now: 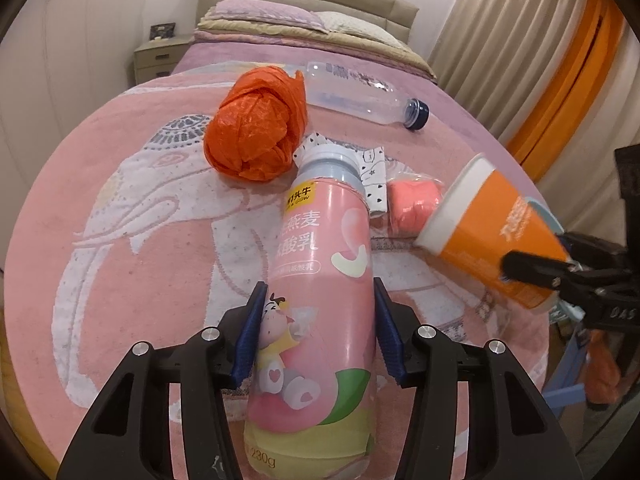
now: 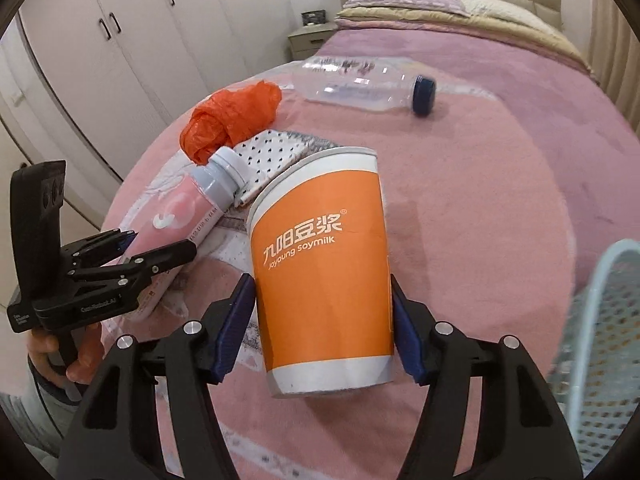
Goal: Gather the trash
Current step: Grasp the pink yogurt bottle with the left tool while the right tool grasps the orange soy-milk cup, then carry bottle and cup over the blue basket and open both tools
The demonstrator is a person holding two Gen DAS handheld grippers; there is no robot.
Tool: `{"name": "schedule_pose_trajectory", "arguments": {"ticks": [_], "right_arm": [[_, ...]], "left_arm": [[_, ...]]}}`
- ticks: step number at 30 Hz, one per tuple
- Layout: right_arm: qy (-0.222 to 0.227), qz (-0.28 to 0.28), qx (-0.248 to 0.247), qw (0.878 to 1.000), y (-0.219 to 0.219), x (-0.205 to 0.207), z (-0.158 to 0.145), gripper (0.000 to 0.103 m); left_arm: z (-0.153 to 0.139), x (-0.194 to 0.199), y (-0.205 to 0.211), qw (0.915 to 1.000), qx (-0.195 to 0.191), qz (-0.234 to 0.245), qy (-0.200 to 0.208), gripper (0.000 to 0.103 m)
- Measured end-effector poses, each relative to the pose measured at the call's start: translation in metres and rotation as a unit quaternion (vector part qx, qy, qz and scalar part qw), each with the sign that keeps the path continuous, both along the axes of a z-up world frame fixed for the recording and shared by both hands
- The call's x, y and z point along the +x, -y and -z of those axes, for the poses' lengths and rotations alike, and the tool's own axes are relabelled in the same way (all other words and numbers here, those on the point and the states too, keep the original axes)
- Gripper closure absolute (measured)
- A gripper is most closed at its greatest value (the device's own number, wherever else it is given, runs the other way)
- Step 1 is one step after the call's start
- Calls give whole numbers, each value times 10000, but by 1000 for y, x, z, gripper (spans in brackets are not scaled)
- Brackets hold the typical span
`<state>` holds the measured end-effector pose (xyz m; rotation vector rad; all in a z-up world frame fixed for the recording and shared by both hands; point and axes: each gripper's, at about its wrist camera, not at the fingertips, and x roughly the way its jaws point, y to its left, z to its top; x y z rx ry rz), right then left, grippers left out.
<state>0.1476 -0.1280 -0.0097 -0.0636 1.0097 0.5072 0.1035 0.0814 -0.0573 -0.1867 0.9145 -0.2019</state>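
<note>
My left gripper (image 1: 318, 312) is shut on a pink yogurt drink bottle (image 1: 320, 280) with a grey-blue cap, held above the pink bed blanket. My right gripper (image 2: 324, 320) is shut on an orange soymilk paper cup (image 2: 320, 268). The cup also shows in the left wrist view (image 1: 492, 236), and the bottle in the right wrist view (image 2: 192, 216). On the bed lie a knotted orange plastic bag (image 1: 256, 124), a clear plastic bottle (image 1: 360, 92) with a dark blue cap, a white patterned wrapper (image 1: 372, 176) and a pink lump in clear wrap (image 1: 412, 204).
A pale blue mesh basket (image 2: 600, 344) stands at the right edge of the right wrist view. The pink elephant blanket (image 1: 140, 220) covers the bed; pillows, headboard and a nightstand (image 1: 160, 56) are at the back. White wardrobes (image 2: 120, 40) stand left, curtains (image 1: 500, 40) right.
</note>
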Motion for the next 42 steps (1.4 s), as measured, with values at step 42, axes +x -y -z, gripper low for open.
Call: {"name": "schedule_pose_trajectory", "arguments": {"ticks": [42], "right_arm": [[1348, 4244, 86, 8953, 280, -69, -49, 42]], "left_arm": [[-90, 47, 263, 9627, -773, 2292, 1209, 56]]}}
